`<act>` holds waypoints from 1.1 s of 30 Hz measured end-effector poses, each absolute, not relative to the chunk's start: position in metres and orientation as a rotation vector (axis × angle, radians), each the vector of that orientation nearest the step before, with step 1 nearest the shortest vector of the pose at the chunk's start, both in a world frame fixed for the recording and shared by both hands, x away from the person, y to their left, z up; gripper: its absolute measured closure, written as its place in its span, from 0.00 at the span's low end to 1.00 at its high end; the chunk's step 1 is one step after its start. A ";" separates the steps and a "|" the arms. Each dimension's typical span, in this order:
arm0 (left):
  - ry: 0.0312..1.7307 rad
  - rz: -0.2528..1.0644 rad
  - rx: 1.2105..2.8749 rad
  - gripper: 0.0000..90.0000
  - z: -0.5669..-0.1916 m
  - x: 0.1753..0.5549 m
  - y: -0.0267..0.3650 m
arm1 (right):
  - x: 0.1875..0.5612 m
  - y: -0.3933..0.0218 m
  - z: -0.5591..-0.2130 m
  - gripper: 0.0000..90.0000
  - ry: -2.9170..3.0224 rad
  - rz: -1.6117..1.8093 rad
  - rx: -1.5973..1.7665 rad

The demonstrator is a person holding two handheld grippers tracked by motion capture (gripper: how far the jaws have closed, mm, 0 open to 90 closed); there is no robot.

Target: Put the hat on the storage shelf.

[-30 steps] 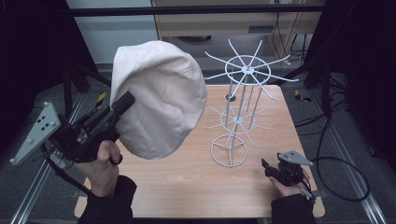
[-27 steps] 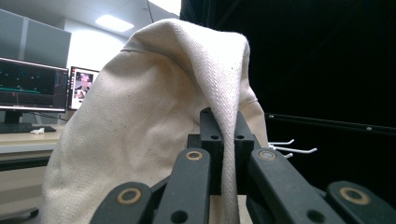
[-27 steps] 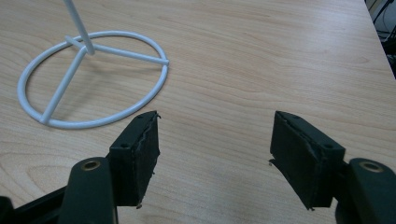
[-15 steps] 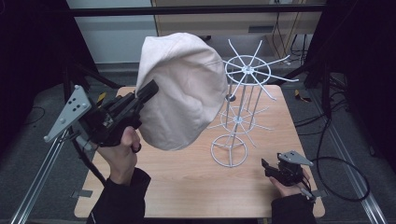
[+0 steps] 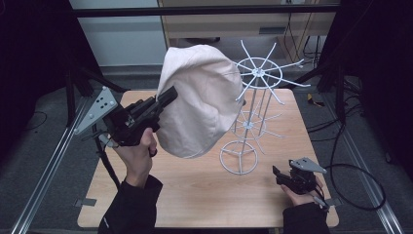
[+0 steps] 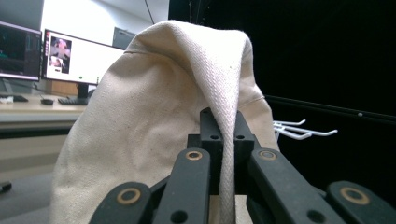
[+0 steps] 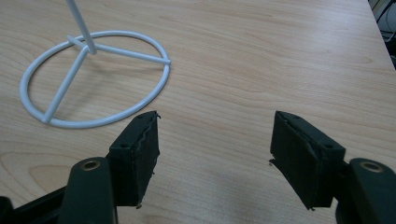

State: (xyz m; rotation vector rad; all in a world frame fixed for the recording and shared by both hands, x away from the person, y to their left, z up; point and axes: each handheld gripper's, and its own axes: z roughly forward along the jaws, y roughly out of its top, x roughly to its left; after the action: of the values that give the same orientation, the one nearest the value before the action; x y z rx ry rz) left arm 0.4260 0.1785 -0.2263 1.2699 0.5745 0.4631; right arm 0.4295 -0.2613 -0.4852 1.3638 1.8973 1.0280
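left gripper (image 5: 168,95) — fingers clenched on cream hat (image 5: 199,100) | right gripper (image 5: 280,174) — fingers released, over table (image 5: 195,195)

Each gripper is a black tool: the left gripper (image 5: 168,95) carries a grey three-cornered plate (image 5: 96,109) drilled with small dark holes, and the right gripper (image 5: 276,171) has a smaller grey plate at about 3 o'clock from its tips. Brass-coloured rivets ring the black jaw links, and the right pads look frayed at the edges. The person wears dark long sleeves (image 5: 132,207), and a black cable (image 5: 355,187) loops off the right gripper.
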 end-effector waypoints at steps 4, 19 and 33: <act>0.594 0.455 1.284 0.98 -0.235 0.430 0.182 | 0.429 -0.261 -0.485 0.37 1.898 1.031 1.367; 0.671 0.435 1.404 0.95 -0.275 0.446 0.182 | 0.429 -0.261 -0.485 0.36 1.900 1.027 1.365; 0.701 0.442 1.550 0.89 -0.301 0.456 0.165 | 0.429 -0.261 -0.486 0.36 1.904 1.025 1.365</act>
State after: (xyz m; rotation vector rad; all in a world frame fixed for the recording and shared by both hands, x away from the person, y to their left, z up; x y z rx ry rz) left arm 0.4556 0.1649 -0.3009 1.5501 0.7013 0.4422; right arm 0.4294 -0.2608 -0.4855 1.3645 1.9041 1.0252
